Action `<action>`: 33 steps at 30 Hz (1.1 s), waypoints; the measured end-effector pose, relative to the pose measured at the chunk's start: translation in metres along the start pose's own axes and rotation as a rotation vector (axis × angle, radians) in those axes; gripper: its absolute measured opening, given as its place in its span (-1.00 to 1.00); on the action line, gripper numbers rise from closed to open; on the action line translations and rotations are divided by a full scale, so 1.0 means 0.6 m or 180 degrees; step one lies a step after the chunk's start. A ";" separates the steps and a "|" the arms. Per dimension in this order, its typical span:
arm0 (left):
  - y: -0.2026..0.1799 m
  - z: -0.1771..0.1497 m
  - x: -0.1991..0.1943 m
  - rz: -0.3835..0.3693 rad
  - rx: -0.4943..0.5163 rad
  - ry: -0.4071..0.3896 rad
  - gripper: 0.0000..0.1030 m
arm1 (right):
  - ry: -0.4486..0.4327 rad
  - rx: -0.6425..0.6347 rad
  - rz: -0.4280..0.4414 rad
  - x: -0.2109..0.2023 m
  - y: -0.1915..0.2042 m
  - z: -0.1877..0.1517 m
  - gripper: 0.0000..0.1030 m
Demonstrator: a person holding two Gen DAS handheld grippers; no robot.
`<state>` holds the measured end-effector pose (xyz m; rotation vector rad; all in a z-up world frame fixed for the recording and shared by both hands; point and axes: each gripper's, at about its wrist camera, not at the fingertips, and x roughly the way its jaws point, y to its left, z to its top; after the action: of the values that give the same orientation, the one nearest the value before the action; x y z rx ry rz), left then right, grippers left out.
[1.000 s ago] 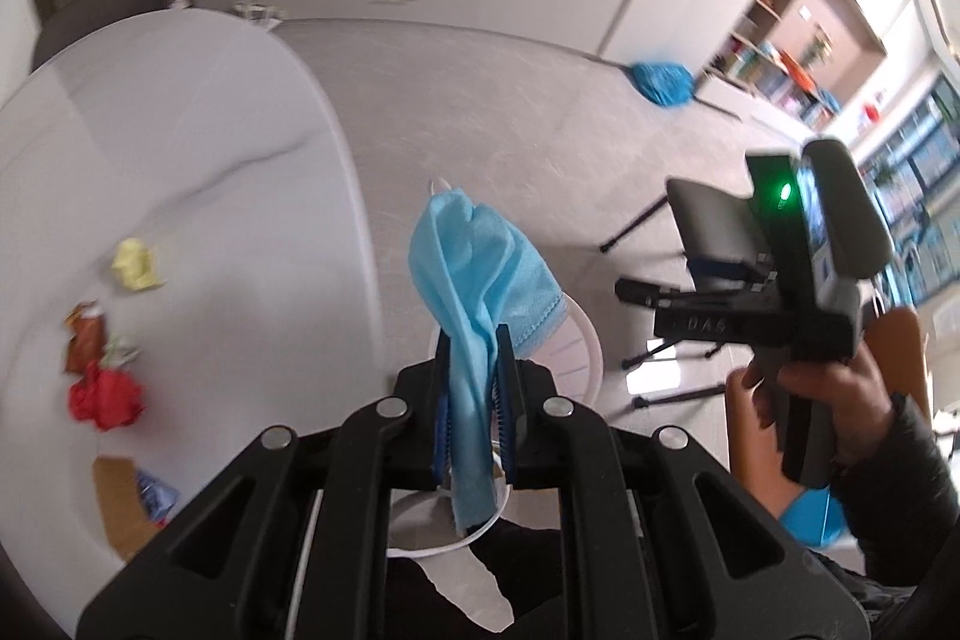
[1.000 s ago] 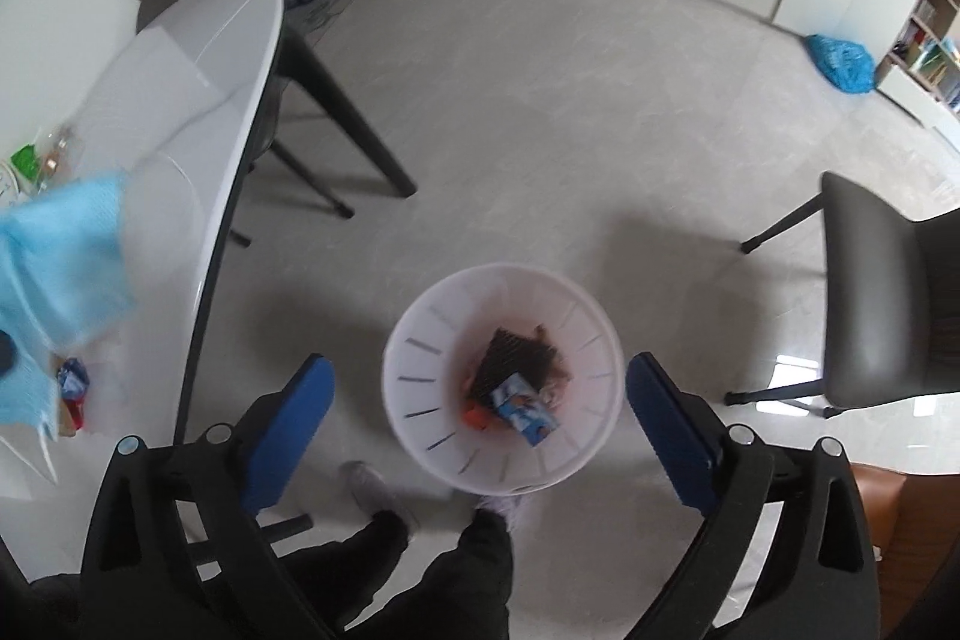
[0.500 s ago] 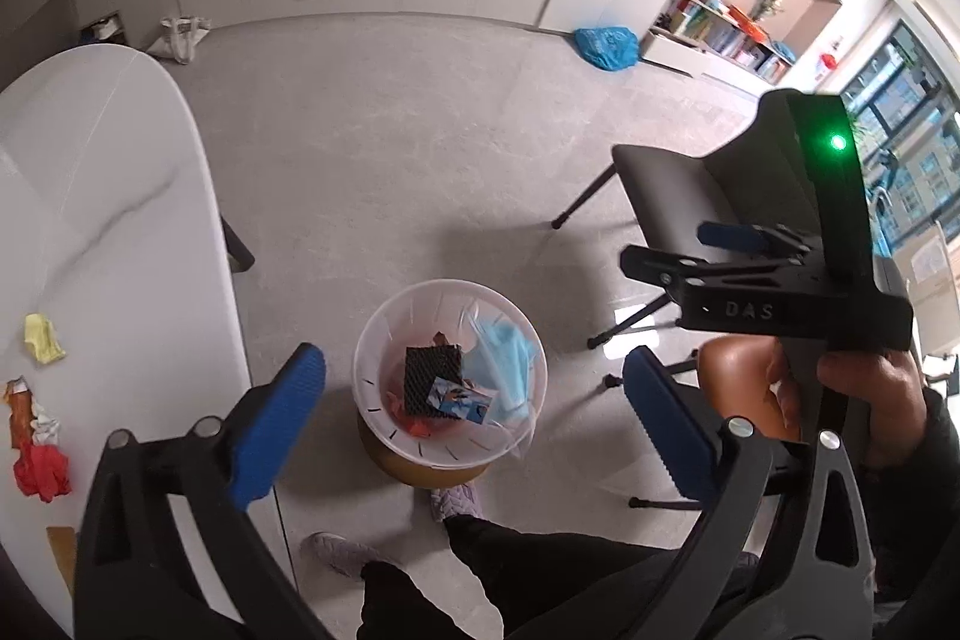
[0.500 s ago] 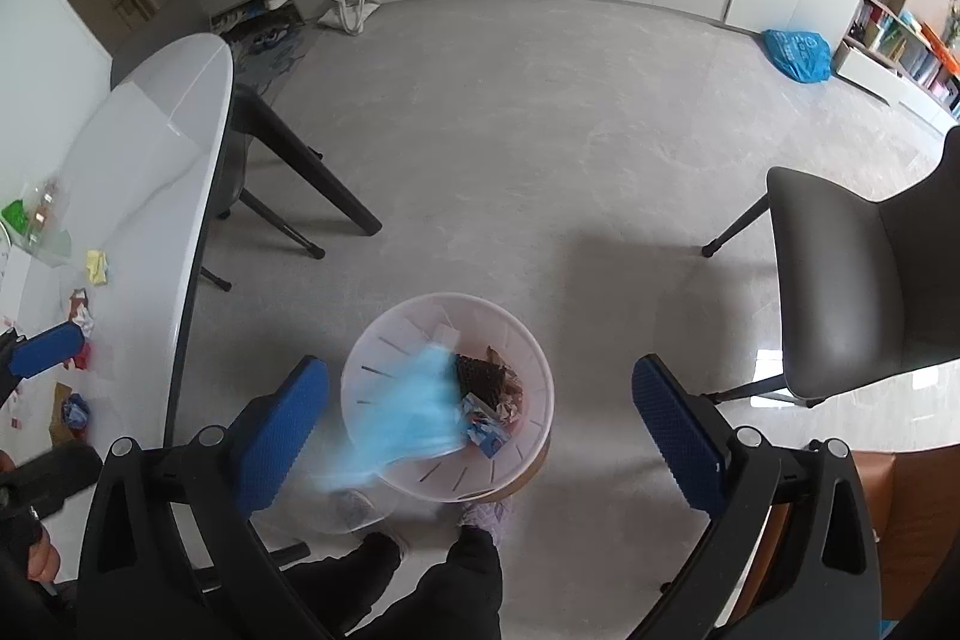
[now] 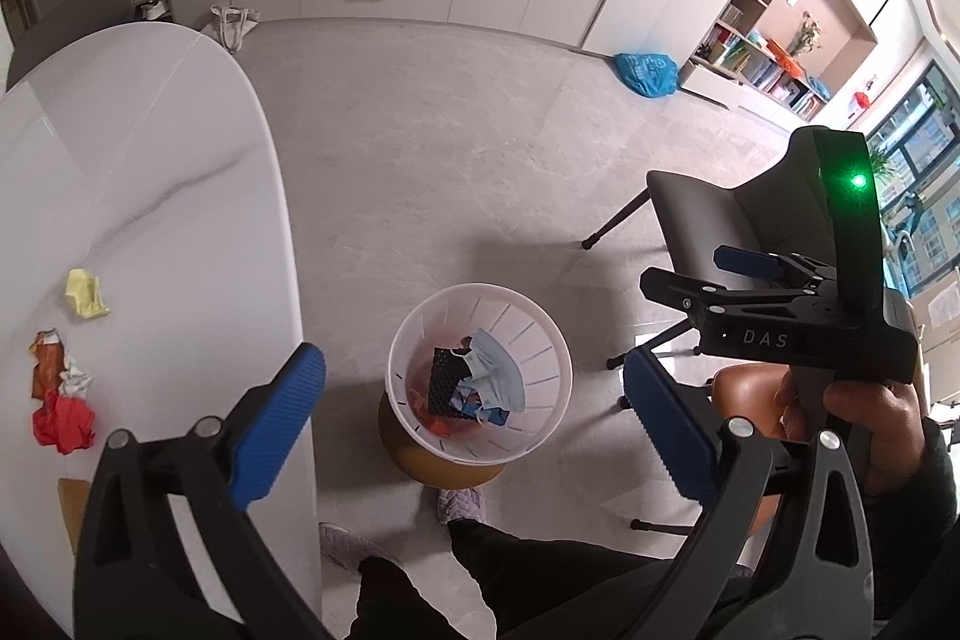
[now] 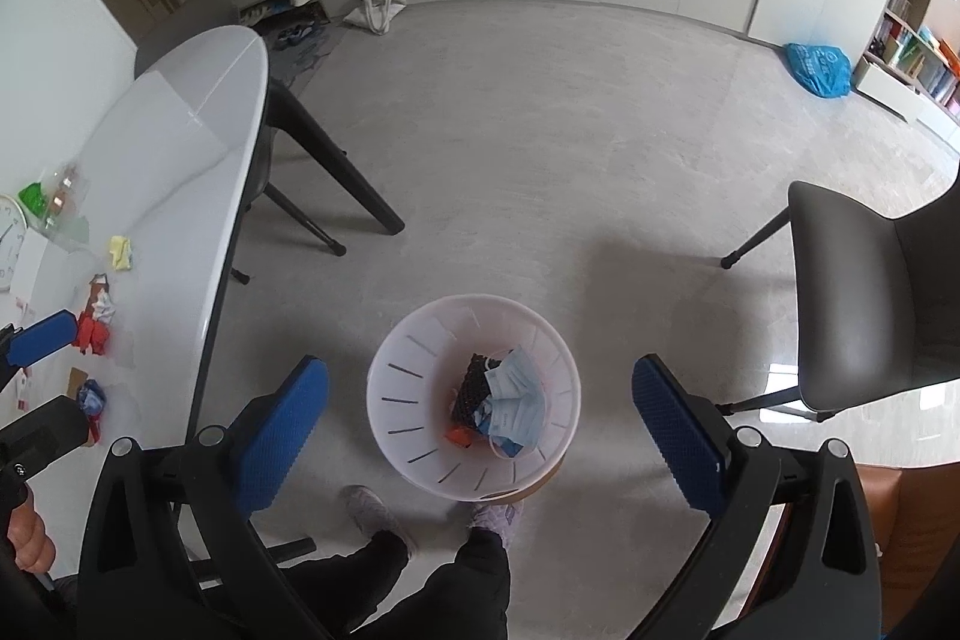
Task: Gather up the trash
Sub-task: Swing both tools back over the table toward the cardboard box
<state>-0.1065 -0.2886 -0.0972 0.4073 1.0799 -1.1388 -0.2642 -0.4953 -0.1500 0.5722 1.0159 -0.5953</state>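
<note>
One bin (image 5: 480, 376), two chairs (image 6: 864, 292)

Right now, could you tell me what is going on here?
A person is collecting trash with two handheld grippers. The left gripper and right gripper both hang open and empty above the white bin, where a blue face mask lies. Crumpled scraps, including a red one, remain on the white table.

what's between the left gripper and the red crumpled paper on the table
Nothing visible. The left gripper is open over the bin, and the red crumpled paper lies uncovered on the white table, torn wrapper scraps just beyond it.
</note>
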 end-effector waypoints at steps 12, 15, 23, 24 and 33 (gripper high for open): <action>0.108 -0.039 -0.092 0.0557 -0.0441 -0.0351 0.85 | -0.0045 -0.0355 0.0309 -0.005 0.128 0.005 0.95; 0.163 -0.066 -0.130 0.0767 -0.0679 -0.0444 0.85 | -0.0019 -0.0548 0.0468 0.000 0.187 0.006 0.95; 0.306 -0.171 -0.179 0.1054 -0.1165 -0.0349 0.85 | 0.0148 -0.1078 0.0810 0.026 0.338 -0.014 0.95; 0.322 -0.187 -0.179 0.1047 -0.1184 -0.0312 0.85 | 0.0168 -0.1123 0.0837 0.029 0.351 -0.016 0.95; 0.363 -0.258 -0.103 0.0972 -0.0996 0.0219 0.85 | 0.0362 -0.1304 0.0960 0.049 0.436 -0.054 0.95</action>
<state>0.0095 -0.0506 -0.1697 0.3507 1.1882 -0.6773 -0.0913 -0.2942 -0.1479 0.3863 1.0958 -0.0818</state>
